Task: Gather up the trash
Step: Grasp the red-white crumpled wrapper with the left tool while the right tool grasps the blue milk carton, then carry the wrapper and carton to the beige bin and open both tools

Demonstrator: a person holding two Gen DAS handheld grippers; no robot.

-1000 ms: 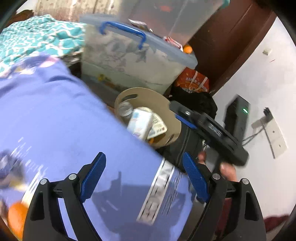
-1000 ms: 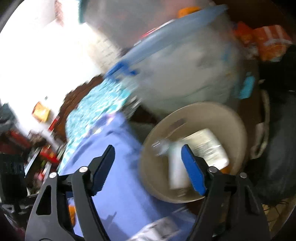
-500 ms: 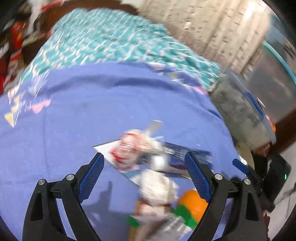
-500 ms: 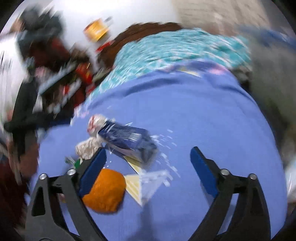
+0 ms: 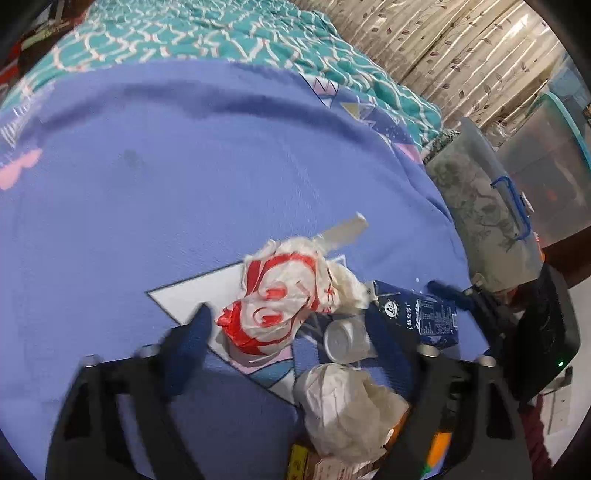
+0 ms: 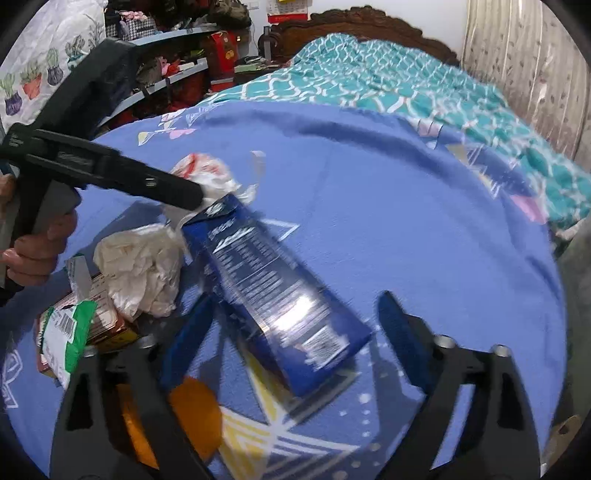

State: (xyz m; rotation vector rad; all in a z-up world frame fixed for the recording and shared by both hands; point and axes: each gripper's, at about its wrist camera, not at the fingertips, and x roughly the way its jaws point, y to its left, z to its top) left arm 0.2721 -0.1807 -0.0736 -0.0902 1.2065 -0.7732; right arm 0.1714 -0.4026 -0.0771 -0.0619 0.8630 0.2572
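Observation:
Trash lies in a pile on a blue bedsheet. A crumpled red-and-white plastic bag sits between the fingers of my open left gripper. Beside it are a small silver can, a dark blue carton and a crumpled white paper wad. In the right wrist view the blue carton lies between the fingers of my open right gripper. An orange object, a green-and-white wrapper and the paper wad lie to its left.
A teal patterned quilt covers the far part of the bed. Clear storage boxes with a blue handle stand off the bed's right side. Cluttered shelves and a wooden headboard lie beyond the bed.
Both grippers swung from the bin beside the bed to the trash pile. They now sit lower and closer: left around the red-and-white bag, right around the blue carton.

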